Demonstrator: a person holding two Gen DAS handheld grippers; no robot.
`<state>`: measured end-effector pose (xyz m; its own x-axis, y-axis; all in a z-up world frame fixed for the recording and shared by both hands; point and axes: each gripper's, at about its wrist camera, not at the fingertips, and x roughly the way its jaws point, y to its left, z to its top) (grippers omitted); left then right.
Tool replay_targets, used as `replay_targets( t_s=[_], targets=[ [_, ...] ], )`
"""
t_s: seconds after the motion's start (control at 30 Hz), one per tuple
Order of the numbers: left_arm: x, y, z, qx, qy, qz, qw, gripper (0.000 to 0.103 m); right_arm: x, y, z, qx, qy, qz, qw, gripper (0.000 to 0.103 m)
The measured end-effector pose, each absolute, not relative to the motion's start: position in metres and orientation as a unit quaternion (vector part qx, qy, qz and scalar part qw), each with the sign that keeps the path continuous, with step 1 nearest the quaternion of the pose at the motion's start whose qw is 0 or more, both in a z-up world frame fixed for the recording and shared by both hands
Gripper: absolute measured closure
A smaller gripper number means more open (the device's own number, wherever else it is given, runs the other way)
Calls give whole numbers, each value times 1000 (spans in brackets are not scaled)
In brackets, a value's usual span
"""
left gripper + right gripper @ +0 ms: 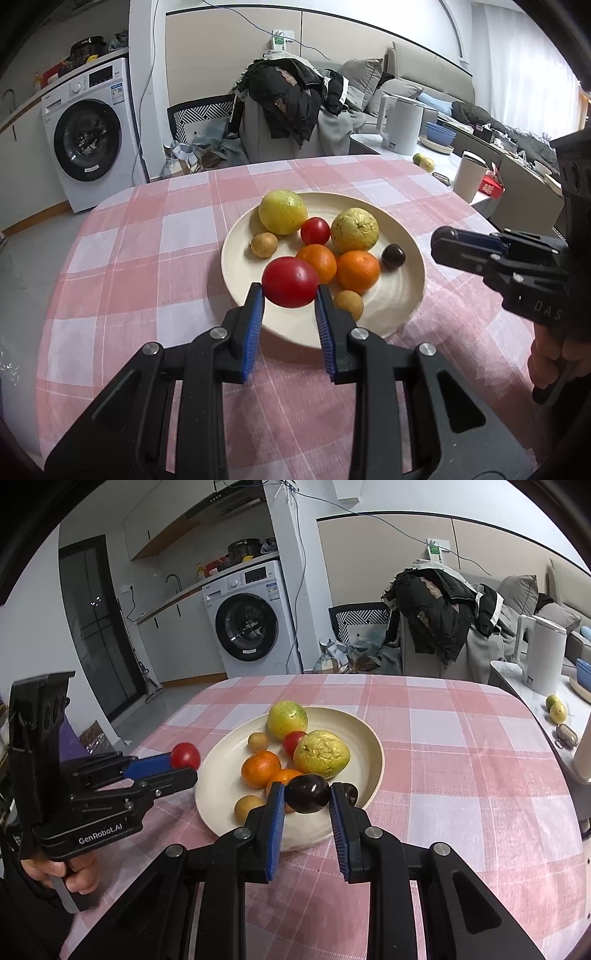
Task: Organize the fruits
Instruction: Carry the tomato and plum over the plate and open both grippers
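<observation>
While oranges (357, 270) crowd plate (402, 295), claws hold fruit

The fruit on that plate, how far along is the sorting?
Seven fruits already sit on the cream plate: two yellow-green fruits, two oranges, a small red one and two small tan ones. In hand: the left gripper holds a red tomato and the right gripper a dark plum. Another dark fruit shows on the plate. Two fruits on the side counter may remain.
</observation>
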<state>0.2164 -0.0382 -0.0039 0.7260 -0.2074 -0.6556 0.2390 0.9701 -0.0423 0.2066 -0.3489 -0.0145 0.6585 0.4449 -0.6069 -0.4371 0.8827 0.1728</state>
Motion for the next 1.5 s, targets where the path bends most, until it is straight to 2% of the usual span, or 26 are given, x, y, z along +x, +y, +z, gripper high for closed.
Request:
replay_targets(
  t_s=[0.87, 1.0, 1.1, 1.2, 1.27, 1.3, 1.33, 1.37, 1.4, 1.5],
  targets=[
    [241, -39, -38, 14, 370, -112, 922, 78, 218, -348, -39, 14, 367, 242, 898, 78],
    [241, -39, -38, 16, 366, -108, 924, 78, 217, -348, -38, 14, 362, 234, 902, 72],
    [239, -36, -35, 14, 355, -104, 929, 77, 214, -350, -35, 11, 351, 227, 909, 59],
    [236, -31, -30, 9, 345, -100, 933, 71, 209, -351, -30, -6, 336, 209, 918, 48],
    [233, -28, -27, 8, 338, -95, 936, 54, 205, -354, -26, -8, 329, 206, 922, 33],
    [231, -26, -24, 7, 333, -91, 939, 48, 203, -355, -24, -7, 325, 206, 923, 17],
    [228, -25, -21, 6, 327, -88, 941, 36, 201, -357, -21, -5, 318, 205, 926, 7],
    [225, -23, -18, 5, 319, -85, 944, 25, 198, -359, -18, -4, 309, 205, 929, 4],
    [221, -22, -15, 5, 314, -83, 946, 21, 194, -361, -16, -5, 302, 208, 930, 0],
    [206, -21, -7, 8, 297, -85, 951, 17, 184, -365, -11, -6, 292, 220, 931, 0]
  ],
)
